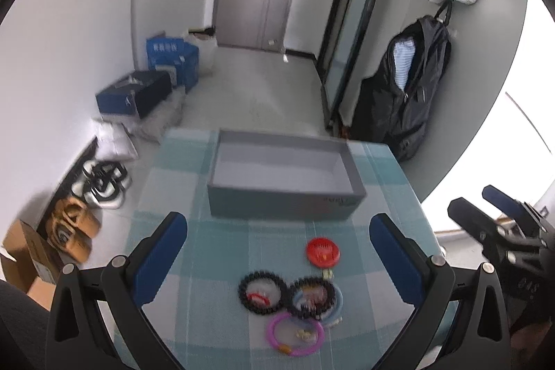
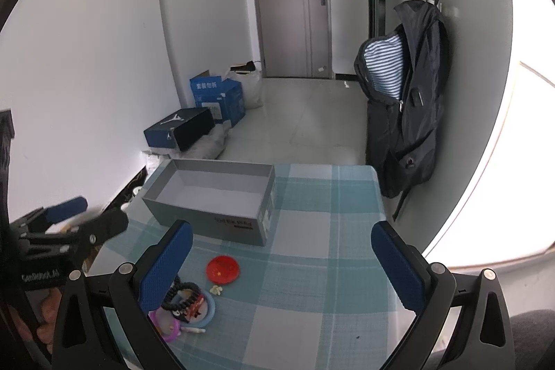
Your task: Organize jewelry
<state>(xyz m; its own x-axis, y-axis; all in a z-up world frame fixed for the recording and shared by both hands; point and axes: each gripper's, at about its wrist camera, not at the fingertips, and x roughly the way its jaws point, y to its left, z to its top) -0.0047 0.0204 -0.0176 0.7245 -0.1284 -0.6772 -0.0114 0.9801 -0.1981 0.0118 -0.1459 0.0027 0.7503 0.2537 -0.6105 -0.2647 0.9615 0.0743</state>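
An empty grey box stands on the checked teal tablecloth; it also shows in the right wrist view. In front of it lie a red round badge, two black beaded bracelets, a light blue ring and a pink ring. My left gripper is open above the jewelry, touching nothing. My right gripper is open and empty, to the right of the pile; the badge and bracelets sit by its left finger.
A black backpack hangs on the wall right of the table. Blue boxes and shoes lie on the floor to the left. The right gripper shows at the left wrist view's right edge.
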